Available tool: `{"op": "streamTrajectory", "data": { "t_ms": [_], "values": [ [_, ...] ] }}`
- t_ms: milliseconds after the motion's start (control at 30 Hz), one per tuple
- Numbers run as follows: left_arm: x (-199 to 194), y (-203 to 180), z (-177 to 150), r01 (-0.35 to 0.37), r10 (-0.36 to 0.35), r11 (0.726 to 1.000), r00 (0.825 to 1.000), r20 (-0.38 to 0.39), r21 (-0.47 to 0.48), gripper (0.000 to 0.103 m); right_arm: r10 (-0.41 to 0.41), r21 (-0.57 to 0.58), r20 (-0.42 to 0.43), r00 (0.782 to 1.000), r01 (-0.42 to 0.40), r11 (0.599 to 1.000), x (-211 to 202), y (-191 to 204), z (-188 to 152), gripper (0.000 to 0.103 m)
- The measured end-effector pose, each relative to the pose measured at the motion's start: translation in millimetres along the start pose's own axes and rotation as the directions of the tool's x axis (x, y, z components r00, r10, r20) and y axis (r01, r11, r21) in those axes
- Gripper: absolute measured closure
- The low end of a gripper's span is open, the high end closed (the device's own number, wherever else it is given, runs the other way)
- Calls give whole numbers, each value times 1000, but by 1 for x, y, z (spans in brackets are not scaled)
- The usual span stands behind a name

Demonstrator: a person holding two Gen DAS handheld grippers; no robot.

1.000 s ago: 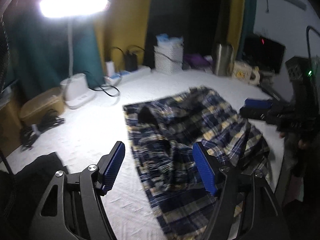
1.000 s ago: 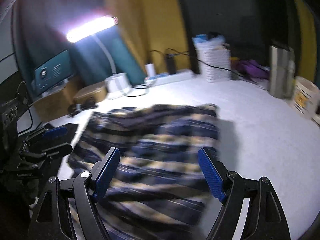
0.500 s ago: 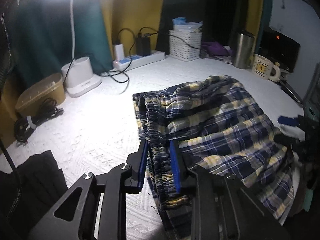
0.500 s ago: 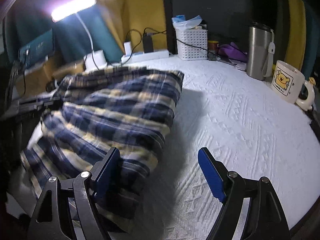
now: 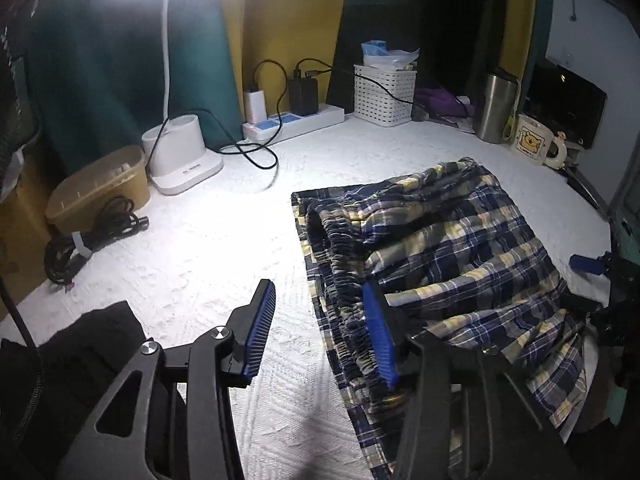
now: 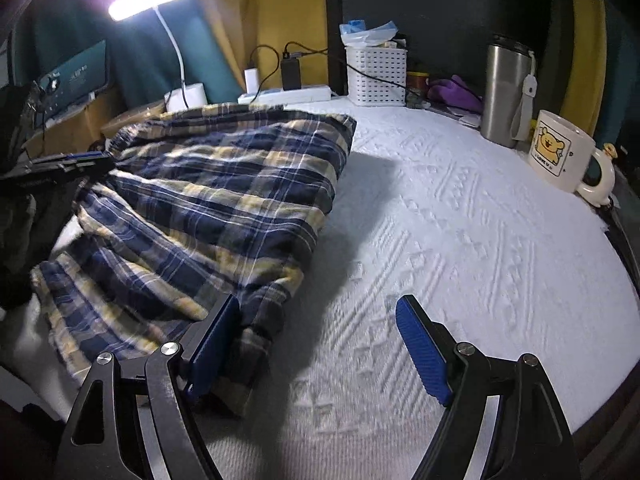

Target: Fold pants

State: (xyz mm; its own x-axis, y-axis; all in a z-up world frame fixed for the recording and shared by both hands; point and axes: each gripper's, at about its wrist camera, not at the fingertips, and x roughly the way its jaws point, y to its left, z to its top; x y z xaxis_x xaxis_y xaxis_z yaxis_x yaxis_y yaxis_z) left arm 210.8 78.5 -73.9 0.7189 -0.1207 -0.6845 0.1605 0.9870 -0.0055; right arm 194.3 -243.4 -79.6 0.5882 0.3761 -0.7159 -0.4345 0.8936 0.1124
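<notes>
Blue and yellow plaid pants lie folded on the white textured tabletop, with the elastic waistband along their left side. My left gripper hovers over that waistband edge with its jaws opening; the right finger rests on the fabric and neither pad presses it. In the right wrist view the pants fill the left half. My right gripper stands open at their near right corner, and the left finger lies against the cloth. The left gripper shows at the far left.
Along the back stand a lit desk lamp's white base, a power strip, a white basket, a steel tumbler and a bear mug. At left lie a tan box, coiled cable and dark cloth.
The left gripper, shut on the waistband half a second ago, has opened and let it go. The right gripper sank toward the pants' near right corner, still open.
</notes>
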Motion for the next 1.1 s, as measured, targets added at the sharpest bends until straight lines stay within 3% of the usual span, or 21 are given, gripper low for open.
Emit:
{"op": "streamTrajectory", "data": {
  "t_ms": [233,533,700,800,967,1100],
  "values": [
    [8,2,4,-17,17,1000,1000,3,9,57,33,11,-5,999,-33,999,-13,2,-14,22],
    [33,16,3,-29,29,1000,999,-34,0,56,-33,-82,-10,999,32,996,-14,17,-27,25],
    [31,30,9,-160,160,987,987,-23,-7,57,-59,-94,-21,998,56,994,-18,14,-26,25],
    [18,40,11,-100,100,994,995,-1,-50,57,-48,-68,-31,998,46,997,-21,8,-23,25],
    [-1,30,17,-12,12,1000,998,67,-9,56,-51,-5,25,998,52,999,-28,-4,-11,25],
    [0,17,23,33,-37,998,996,78,44,55,-42,-1,42,998,42,999,-25,-7,1,31]
  ]
}}
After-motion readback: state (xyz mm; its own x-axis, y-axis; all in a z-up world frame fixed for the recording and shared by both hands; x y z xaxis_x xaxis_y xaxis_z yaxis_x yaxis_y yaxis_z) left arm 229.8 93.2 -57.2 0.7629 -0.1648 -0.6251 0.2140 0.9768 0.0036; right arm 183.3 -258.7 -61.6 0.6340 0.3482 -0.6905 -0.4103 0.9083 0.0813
